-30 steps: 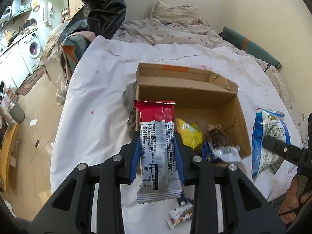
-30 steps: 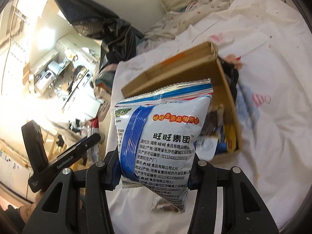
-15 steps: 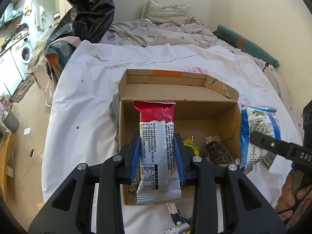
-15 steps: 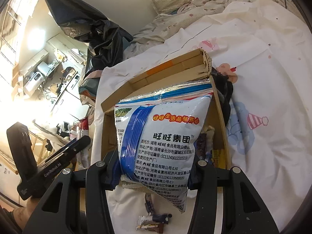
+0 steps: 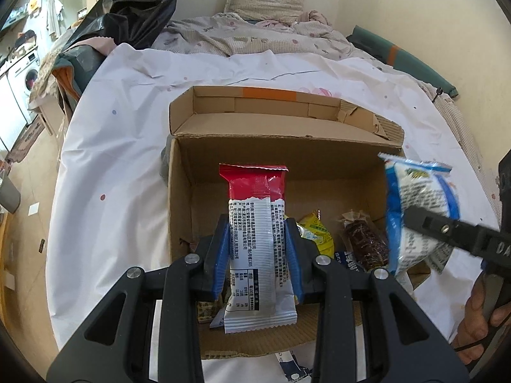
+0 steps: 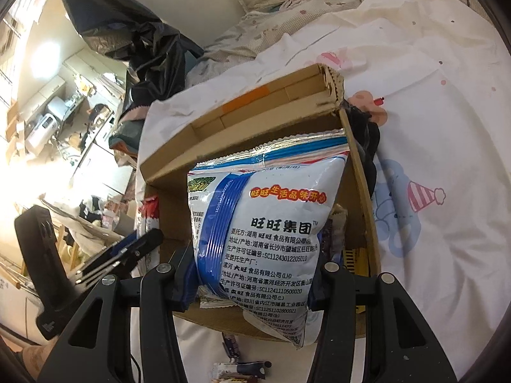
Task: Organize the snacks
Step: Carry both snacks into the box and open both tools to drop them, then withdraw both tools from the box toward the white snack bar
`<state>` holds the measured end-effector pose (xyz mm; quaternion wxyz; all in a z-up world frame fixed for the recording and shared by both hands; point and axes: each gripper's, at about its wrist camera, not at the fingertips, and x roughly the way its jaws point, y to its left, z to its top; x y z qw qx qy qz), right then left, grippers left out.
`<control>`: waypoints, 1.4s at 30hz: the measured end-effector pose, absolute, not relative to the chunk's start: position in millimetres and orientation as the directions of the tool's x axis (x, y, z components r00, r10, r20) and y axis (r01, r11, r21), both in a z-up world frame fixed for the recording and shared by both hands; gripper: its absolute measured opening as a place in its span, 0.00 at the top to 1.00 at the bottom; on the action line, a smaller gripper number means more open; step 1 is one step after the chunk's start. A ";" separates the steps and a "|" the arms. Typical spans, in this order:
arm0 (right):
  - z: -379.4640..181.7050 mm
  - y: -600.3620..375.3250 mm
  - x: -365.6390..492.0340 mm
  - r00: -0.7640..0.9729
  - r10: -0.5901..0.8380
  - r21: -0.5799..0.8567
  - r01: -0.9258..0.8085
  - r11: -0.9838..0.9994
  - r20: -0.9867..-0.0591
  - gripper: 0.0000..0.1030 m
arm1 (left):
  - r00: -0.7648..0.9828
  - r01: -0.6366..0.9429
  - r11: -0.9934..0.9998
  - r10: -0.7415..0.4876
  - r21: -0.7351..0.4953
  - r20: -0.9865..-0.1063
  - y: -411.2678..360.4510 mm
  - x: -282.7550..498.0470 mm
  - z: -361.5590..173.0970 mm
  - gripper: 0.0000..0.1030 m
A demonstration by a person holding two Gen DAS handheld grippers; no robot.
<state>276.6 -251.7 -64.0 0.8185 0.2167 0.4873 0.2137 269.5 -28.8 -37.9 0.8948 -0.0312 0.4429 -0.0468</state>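
An open cardboard box (image 5: 179, 191) sits on a white sheet; it also shows in the right wrist view (image 6: 242, 118). My left gripper (image 5: 257, 255) is shut on a red and white snack bar (image 5: 257, 210) and holds it over the box's left half. My right gripper (image 6: 252, 281) is shut on a blue and white snack bag (image 6: 265, 223), also seen in the left wrist view (image 5: 418, 210), over the box's right side. A yellow packet (image 5: 316, 229) and a brown packet (image 5: 364, 239) lie inside the box.
Small snack packets lie on the sheet (image 5: 111, 159) in front of the box (image 6: 239, 370). A black plastic bag (image 5: 137, 3) stands at the far left. Rumpled bedding and a pillow (image 5: 265, 3) lie behind. The floor drops off at the left.
Both grippers have moved forward with their snacks. They were short of the box and now hang over its inside. The box looks larger and nearer in both views.
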 end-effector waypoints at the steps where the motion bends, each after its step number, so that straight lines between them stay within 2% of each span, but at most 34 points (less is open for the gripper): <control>1: -67.2 -249.4 277.5 0.423 0.551 0.548 -0.142 0.824 -0.719 0.50 | 0.602 0.055 0.994 -0.111 -0.098 -0.791 -28.7 269.4 -38.7 0.72; 6: -93.7 -219.7 275.9 0.344 0.367 0.318 -0.193 0.928 -0.864 0.50 | 0.585 0.048 0.992 -0.124 -0.118 -0.801 -27.0 271.4 -41.5 0.72; 10: -100.5 -198.2 269.2 0.380 0.205 0.110 -0.257 0.960 -0.902 0.50 | 0.572 0.047 0.992 -0.120 -0.114 -0.811 -26.8 273.7 -45.9 0.72; 22: -86.6 -232.7 274.2 0.380 0.449 0.426 -0.149 0.892 -0.808 0.48 | 0.565 0.029 0.994 -0.105 -0.108 -0.818 -26.0 273.7 -50.2 0.72; 29: -82.5 -240.6 276.9 0.398 0.504 0.501 -0.120 0.857 -0.766 0.43 | 0.570 0.020 0.994 -0.102 -0.110 -0.815 -24.5 272.1 -47.8 0.71; 31: -81.9 -243.9 275.6 0.408 0.503 0.506 -0.108 0.856 -0.762 0.29 | 0.569 0.024 0.993 -0.110 -0.117 -0.815 -24.2 272.0 -47.2 0.67; 32: -81.3 -245.3 276.5 0.416 0.498 0.506 -0.099 0.857 -0.761 0.25 | 0.570 0.028 0.991 -0.121 -0.127 -0.813 -23.9 271.3 -46.4 0.57; 33: -80.8 -245.6 278.0 0.422 0.490 0.503 -0.089 0.860 -0.763 0.18 | 0.572 0.029 0.991 -0.123 -0.130 -0.811 -23.8 270.7 -45.4 0.42; 34: -80.5 -246.1 278.2 0.427 0.476 0.493 -0.078 0.866 -0.769 0.13 | 0.579 0.023 0.992 -0.116 -0.126 -0.807 -23.8 269.3 -43.6 0.33; 35: -80.1 -246.6 278.6 0.431 0.466 0.485 -0.072 0.872 -0.773 0.13 | 0.586 0.020 0.992 -0.112 -0.124 -0.803 -23.6 268.2 -42.2 0.21; 36: -80.5 -247.2 279.2 0.428 0.466 0.485 -0.071 0.872 -0.774 0.13 | 0.595 0.019 0.992 -0.112 -0.125 -0.796 -23.6 267.0 -40.6 0.18; 42: -77.7 -245.3 279.8 0.422 0.469 0.478 -0.091 0.874 -0.776 0.13 | 0.598 0.017 0.993 -0.102 -0.115 -0.795 -23.0 265.2 -38.9 0.18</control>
